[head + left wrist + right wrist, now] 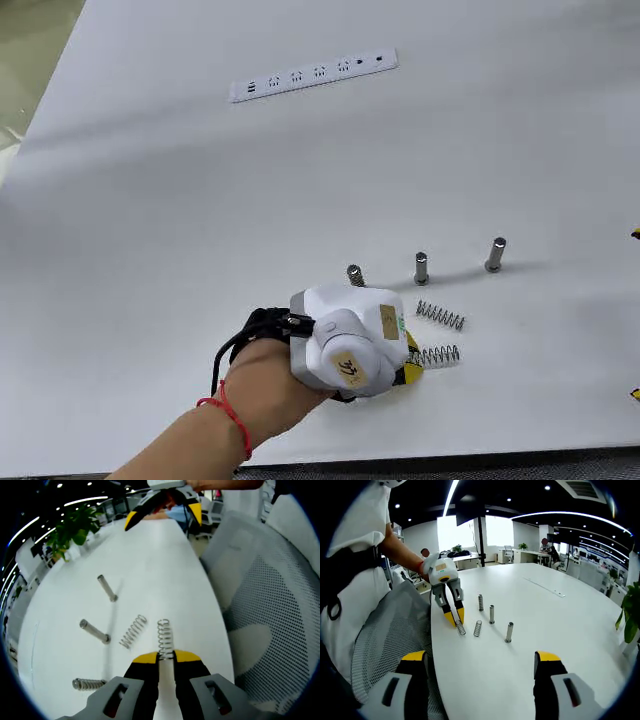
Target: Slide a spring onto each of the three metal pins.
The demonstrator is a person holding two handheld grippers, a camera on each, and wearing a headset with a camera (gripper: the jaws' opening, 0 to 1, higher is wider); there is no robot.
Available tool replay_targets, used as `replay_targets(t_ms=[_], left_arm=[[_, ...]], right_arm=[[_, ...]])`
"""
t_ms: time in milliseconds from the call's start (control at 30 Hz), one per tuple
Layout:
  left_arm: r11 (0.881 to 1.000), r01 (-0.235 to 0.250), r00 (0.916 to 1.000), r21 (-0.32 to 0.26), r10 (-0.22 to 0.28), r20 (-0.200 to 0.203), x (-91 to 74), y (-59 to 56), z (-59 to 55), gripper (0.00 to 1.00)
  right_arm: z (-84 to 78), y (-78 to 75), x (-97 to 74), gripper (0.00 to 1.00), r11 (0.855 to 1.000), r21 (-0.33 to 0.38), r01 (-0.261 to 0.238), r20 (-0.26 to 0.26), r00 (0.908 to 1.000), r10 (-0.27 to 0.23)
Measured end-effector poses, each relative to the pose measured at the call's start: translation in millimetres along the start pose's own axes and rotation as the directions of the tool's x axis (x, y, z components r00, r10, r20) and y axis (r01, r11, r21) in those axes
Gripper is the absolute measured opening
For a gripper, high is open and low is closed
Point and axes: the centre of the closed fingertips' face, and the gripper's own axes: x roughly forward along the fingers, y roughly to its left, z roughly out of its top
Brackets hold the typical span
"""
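Three short silver metal pins stand upright in a row on the white table [150, 200], right of centre in the head view: left pin [355, 275], middle pin [421, 267], right pin [495, 254]. The left pin has a coil wrapped round its shaft, clearer at the lower left of the left gripper view [89, 683]; the middle pin [94, 631] and right pin [107, 588] are bare.

The white, yellow-tipped left gripper [410, 362] sits at lower centre of the head view, held in a hand [262, 385] with a red cord at the wrist. Its jaws are closed almost together, pinching one end of the gripped silver spring [436, 355]. In the left gripper view that spring [164, 636] runs straight out from the tips [166, 656], low at the table; whether it is lifted cannot be told.

The loose silver spring [440, 315] lies flat just above the gripped one and below the middle pin, touching neither.

The right gripper [481, 656] has its jaws spread wide with nothing between them, well apart from the pins. It also shows at the top of the left gripper view [162, 505].

A long white power strip [313, 75] lies at the upper centre. A grey mesh chair [270, 605] stands beside the table edge.
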Motion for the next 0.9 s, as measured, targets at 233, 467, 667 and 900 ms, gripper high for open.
replay_targets(t_ms=[233,467,667,900], left_arm=[[0.998,-0.030,0.9946,-0.048,0.034,0.098,-16.1,1.0,21.3,0.11],[0.990,-0.062,0.9705,-0.128,0.090,0.224,-37.2,6.7,46.7,0.11],[0.983,-0.079,0.9366,-0.168,0.131,0.325,-58.9,10.7,70.9,0.11],[0.977,-0.089,0.8920,-0.192,0.164,0.421,-84.0,12.6,95.3,0.11]], right_arm=[[25.2,4.3,1.1,0.83,1.000,0.016,-0.013,0.054,0.9985,0.012],[50.5,8.3,9.0,0.70,0.998,0.029,-0.049,0.105,0.9934,0.045],[68.5,13.4,20.2,0.55,0.996,0.039,-0.078,0.120,0.9901,0.073],[88.4,27.4,31.2,0.35,0.987,0.051,-0.154,0.129,0.9808,0.146]])
